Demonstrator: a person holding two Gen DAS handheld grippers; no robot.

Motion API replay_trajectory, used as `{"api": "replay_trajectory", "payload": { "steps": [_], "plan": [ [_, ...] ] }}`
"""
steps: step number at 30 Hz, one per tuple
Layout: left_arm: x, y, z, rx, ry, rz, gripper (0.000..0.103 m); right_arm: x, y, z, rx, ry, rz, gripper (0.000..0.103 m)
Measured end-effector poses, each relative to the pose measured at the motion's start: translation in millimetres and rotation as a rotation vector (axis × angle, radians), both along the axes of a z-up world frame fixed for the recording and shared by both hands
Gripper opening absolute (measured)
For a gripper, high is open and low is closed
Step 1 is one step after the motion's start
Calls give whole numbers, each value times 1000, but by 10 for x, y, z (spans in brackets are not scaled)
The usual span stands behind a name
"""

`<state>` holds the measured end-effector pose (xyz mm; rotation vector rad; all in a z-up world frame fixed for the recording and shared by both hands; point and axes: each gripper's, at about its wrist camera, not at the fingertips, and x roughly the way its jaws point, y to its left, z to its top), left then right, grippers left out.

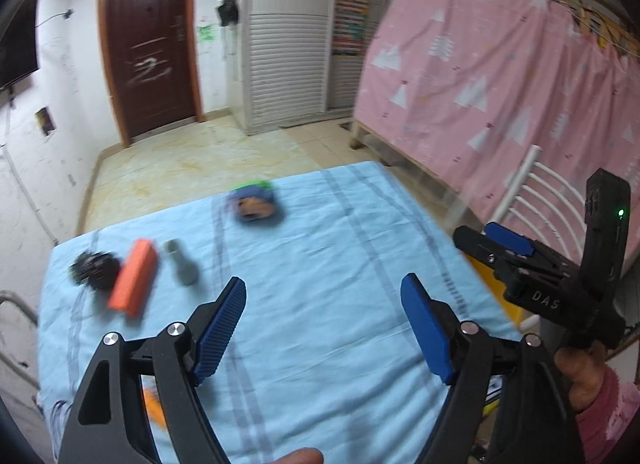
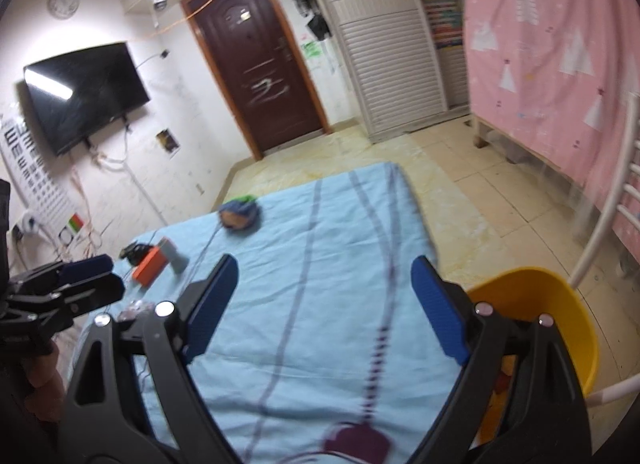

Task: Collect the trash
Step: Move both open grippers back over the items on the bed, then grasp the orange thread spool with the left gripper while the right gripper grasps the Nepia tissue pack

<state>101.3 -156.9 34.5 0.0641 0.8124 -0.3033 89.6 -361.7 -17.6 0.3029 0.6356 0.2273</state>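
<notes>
A light blue cloth [image 1: 312, 264] covers the table. On it lie a blue, green and brown crumpled wad [image 1: 256, 204], a grey tube-like piece [image 1: 182, 262], an orange box [image 1: 134, 278] and a black tangled lump [image 1: 94, 270]; the wad [image 2: 239, 214], grey piece [image 2: 174, 255] and orange box [image 2: 149, 266] also show in the right wrist view. My left gripper [image 1: 324, 296] is open and empty above the cloth. My right gripper [image 2: 324, 276] is open and empty, and shows at the right edge of the left wrist view [image 1: 500, 244]. A yellow bin [image 2: 552, 328] stands beside the table's right edge.
A purple patch [image 2: 358, 444] lies on the cloth near the front. A small orange scrap [image 1: 154, 408] sits under my left gripper's frame. A white chair [image 1: 536, 200] and a pink curtain [image 1: 500, 76] stand to the right. A brown door [image 2: 260, 76] is at the back.
</notes>
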Motion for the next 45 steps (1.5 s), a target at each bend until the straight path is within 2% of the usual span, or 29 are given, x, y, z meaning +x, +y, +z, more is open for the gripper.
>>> {"api": "replay_trajectory", "payload": {
  "steps": [4, 7, 9, 17, 27, 29, 33, 36, 37, 38, 40, 45],
  "plan": [
    [-83, 307, -54, 42, -15, 51, 71, 75, 313, -2, -10, 11, 60, 85],
    [-123, 506, -140, 109, -24, 103, 72, 114, 501, 4, 5, 20, 109, 85],
    [-124, 671, -226, 128, -4, 141, 71, 125, 601, 5, 10, 22, 141, 85],
    [-128, 1161, -556, 116, 90, 216, 71, 154, 1014, -45, -6, 48, 237, 85],
    [-173, 1298, -788, 110, 132, 213, 70, 188, 1408, -133, -40, 80, 323, 85],
    [-176, 1304, -824, 115, 135, 207, 63, 189, 1470, -145, -47, 84, 336, 85],
    [-194, 1283, -923, 105, 154, 178, 44, 199, 1613, -143, -63, 87, 362, 85],
    [-233, 1271, -941, 115, 126, 170, 33, 214, 1758, -151, -80, 92, 384, 85],
    [-242, 1284, -936, 110, 119, 170, 23, 216, 1805, -154, -87, 93, 391, 85],
    [-241, 1302, -932, 104, 118, 173, 21, 213, 1841, -155, -92, 94, 397, 85],
    [-238, 1373, -920, 82, 122, 188, 10, 209, 1922, -156, -103, 94, 410, 85],
    [-262, 1546, -881, 61, 112, 216, 7, 219, 2131, -173, -131, 98, 448, 85]
  ]
}}
